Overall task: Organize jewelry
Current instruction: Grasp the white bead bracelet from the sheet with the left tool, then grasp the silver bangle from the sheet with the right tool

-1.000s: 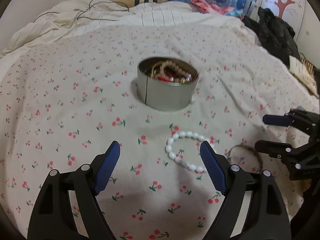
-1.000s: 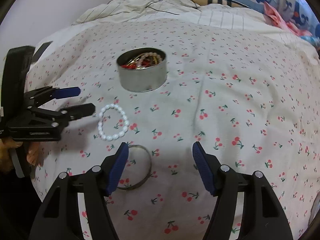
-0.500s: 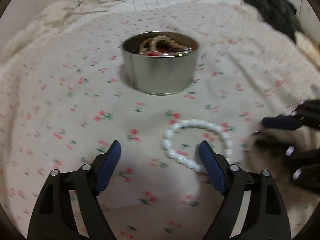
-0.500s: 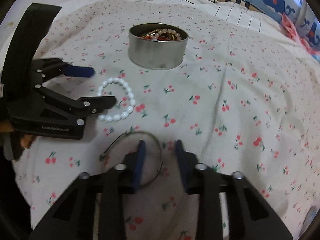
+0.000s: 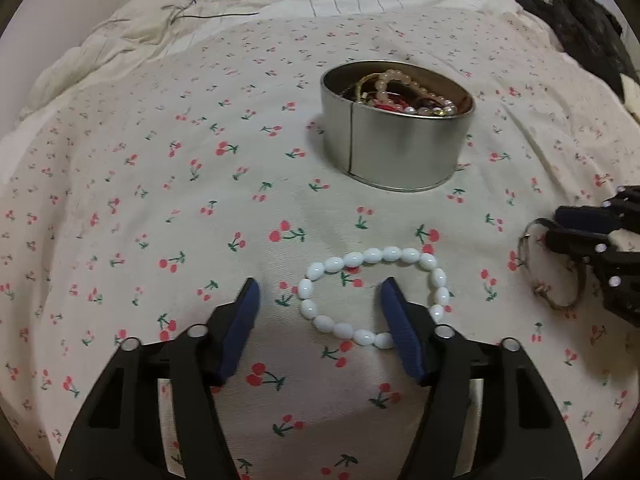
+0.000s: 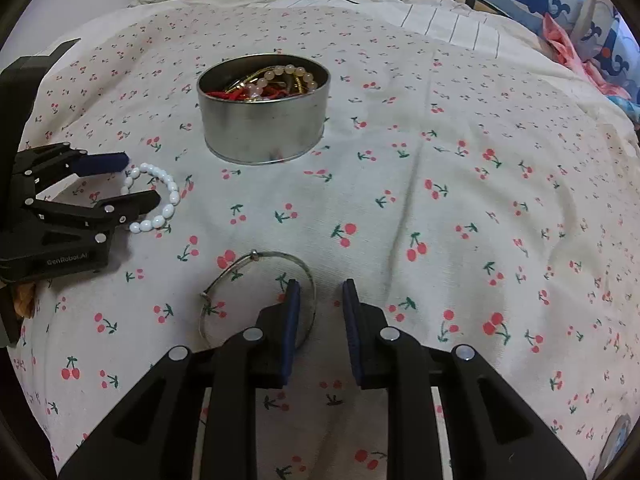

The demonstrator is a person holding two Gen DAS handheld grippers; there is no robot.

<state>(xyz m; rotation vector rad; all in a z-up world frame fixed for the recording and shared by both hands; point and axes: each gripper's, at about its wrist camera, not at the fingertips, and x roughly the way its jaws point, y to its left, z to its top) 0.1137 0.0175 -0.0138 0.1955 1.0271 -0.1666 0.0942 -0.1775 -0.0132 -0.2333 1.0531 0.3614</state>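
Inspected from both wrist views. Found on a cherry-print sheet (image 5: pixel 160 200): one round tin (image 5: pixel 400 156), upright, lid off, holding a tangle of beads and red and gold pieces (image 5: pixel 400 96).

Noted in front of the tin, well apart from it: white bracelet (image 5: pixel 372 256), lying flat in an open loop on the sheet. Noted to its right, near but not touching: thin wire bangle (image 6: pixel 280 256), also flat on the sheet.

Left gripper (image 5: pixel 319 282): pointed steeply down over the bracelet, seen closing. Straddles the loop's left side, with one finger outside the loop and the other inside it, crossing over the nearest beads. Not yet pressing on the beads; gap visible on both sides (confirmed from the right wrist view, where the loop's near side sits between the two tips).

Right gripper (image 6: pixel 320 284): also pointed steeply down, jaws narrowed to a small gap but not together. Straddles the right-hand arc of the bangle, with the wire running just beside the left pad. Clear space to the other pad, so not clamped. Cannot tell whether the wire touches the left pad.

Both pieces outside the tin.
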